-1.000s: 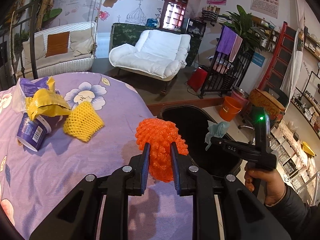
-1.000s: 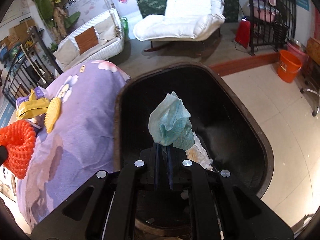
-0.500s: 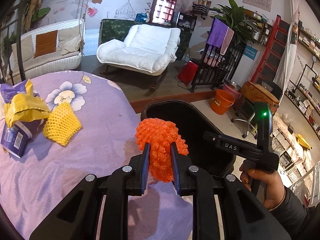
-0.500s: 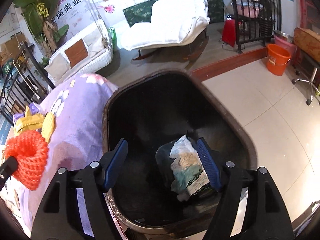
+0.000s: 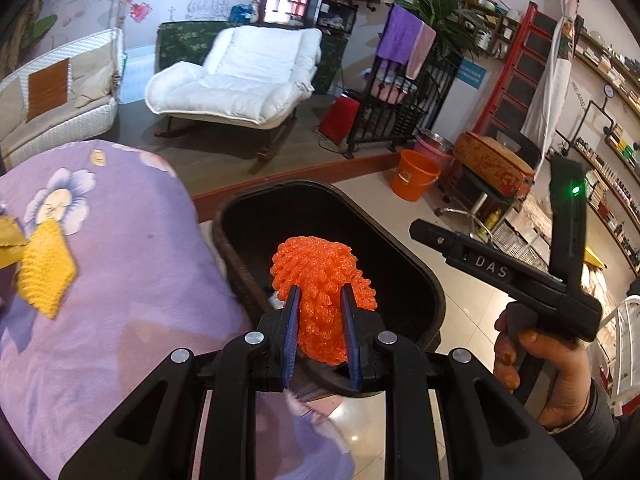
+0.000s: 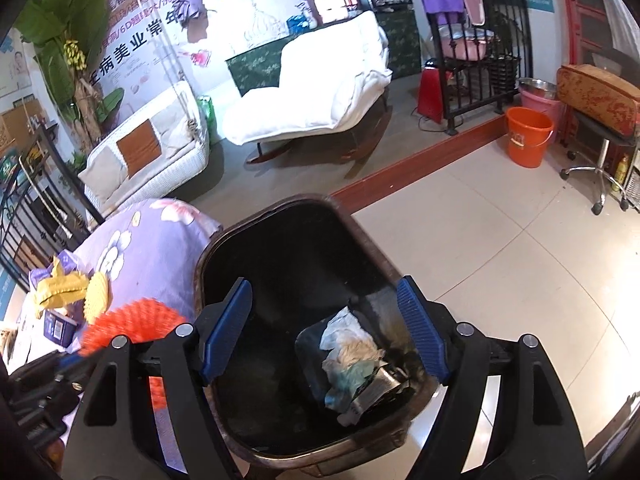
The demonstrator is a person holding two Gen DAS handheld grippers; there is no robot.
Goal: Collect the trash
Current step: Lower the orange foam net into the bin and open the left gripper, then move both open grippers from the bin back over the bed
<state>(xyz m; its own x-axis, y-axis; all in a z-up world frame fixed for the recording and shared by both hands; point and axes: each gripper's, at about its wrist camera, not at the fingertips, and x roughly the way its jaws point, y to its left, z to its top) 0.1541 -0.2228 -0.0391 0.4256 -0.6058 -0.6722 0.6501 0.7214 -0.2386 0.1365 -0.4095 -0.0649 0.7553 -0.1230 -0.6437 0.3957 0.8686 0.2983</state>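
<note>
Left gripper [image 5: 319, 312]: closed on an orange foam fruit net [image 5: 322, 284], which is pinched at its lower half between the blue pads and held above the near rim of the black trash bin [image 5: 424, 276].

Right gripper [image 6: 324, 332]: jaws spread wide, nothing held, positioned over the bin's opening.

Crumpled tissues [image 6: 348, 356]: seen between the open fingers, lying on the bin's floor.

Worktop [image 5: 132, 264]: draped in a purple floral cloth, just left of the bin.

Yellow foam net [image 5: 46, 270]: lying on the cloth, well apart from the left gripper.

White recliner [image 5: 240, 76]: noted beyond, on the floor.
</note>
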